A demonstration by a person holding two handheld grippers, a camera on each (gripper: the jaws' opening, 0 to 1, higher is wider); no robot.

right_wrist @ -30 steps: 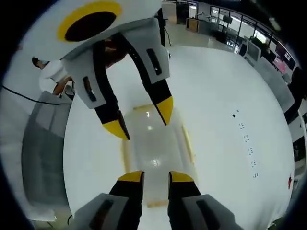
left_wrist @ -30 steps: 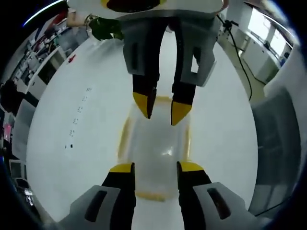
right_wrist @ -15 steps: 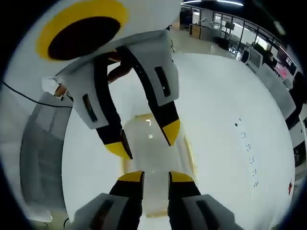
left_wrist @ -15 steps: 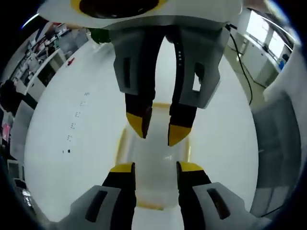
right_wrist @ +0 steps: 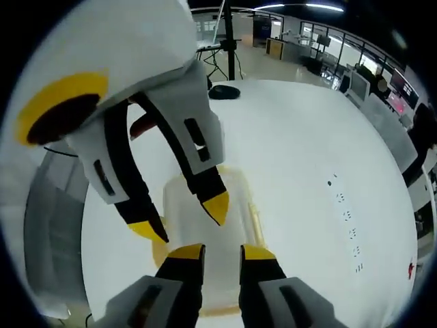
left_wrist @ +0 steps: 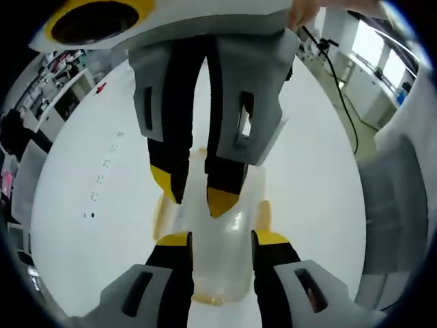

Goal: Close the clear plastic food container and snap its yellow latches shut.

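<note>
Both hand-held grippers closer over container than before. Left hand-held gripper and right hand-held gripper part open, empty. Press lid evenly, then yellow latches.

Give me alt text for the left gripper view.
A clear plastic food container with yellow latches sits on a white table, between the left claw rising from below and the right claw reaching down from above, both open.

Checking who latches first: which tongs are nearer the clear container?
Too close to call: left tongs and right tongs both hang open above the container, from opposite ends.
</note>
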